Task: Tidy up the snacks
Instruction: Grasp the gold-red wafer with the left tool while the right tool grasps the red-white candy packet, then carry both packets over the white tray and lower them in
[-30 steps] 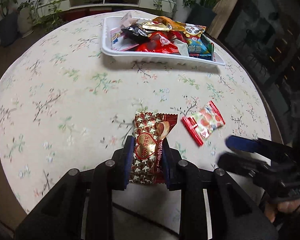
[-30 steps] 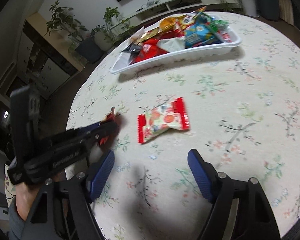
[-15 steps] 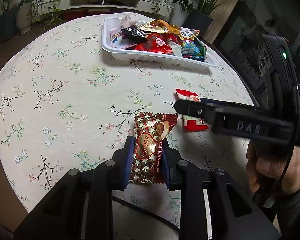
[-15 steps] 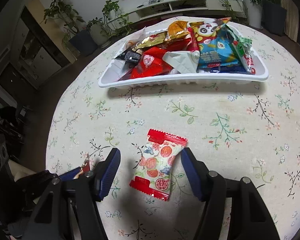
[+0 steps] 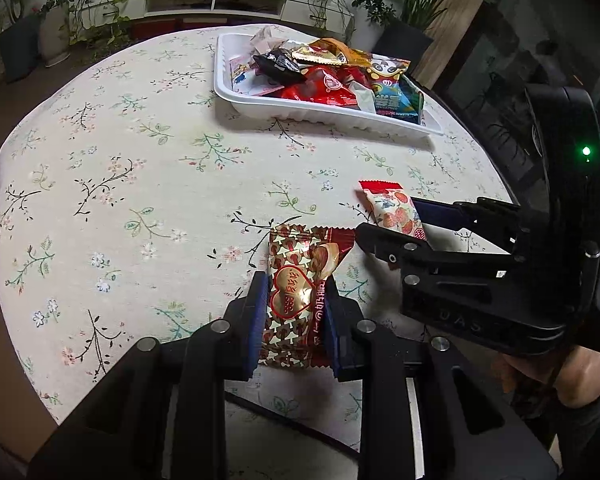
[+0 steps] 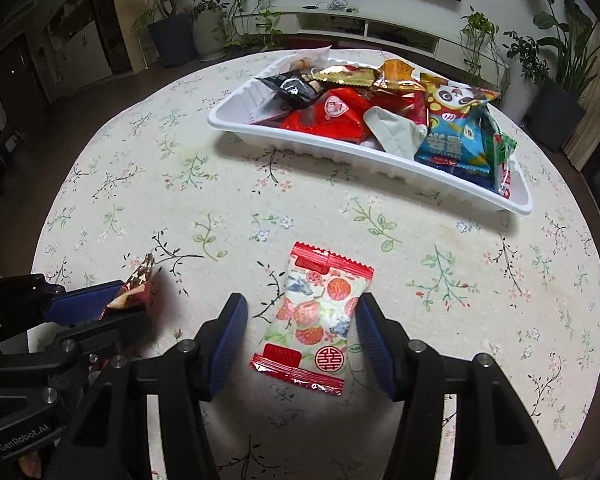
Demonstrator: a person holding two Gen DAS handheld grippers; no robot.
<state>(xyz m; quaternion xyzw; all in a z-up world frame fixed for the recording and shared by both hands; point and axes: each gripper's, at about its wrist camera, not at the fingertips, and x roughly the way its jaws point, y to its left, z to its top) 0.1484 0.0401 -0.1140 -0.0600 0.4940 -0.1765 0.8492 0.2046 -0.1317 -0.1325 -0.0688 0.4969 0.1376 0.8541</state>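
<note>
My left gripper [image 5: 294,312] is shut on a red-and-gold snack packet with a heart label [image 5: 300,284], held just above the floral tablecloth. My right gripper [image 6: 300,320] is open, its fingers on either side of a white-and-red fruit-print packet [image 6: 316,316] that lies flat on the table. That packet also shows in the left wrist view [image 5: 392,208], between the right gripper's fingers [image 5: 384,236]. The left gripper and its packet show at the left of the right wrist view [image 6: 112,304]. A white tray [image 6: 340,148] full of snack packets stands at the far side.
The round table [image 5: 140,160] has a floral cloth and drops off at a dark rim on all sides. Potted plants [image 6: 172,12] and a low white shelf [image 6: 360,28] stand beyond it. The tray also shows in the left wrist view [image 5: 320,114].
My right gripper has swung in from the right and come down around the fruit-print packet, which now lies lengthwise between its open fingers. My left gripper keeps its hold on the heart packet.
</note>
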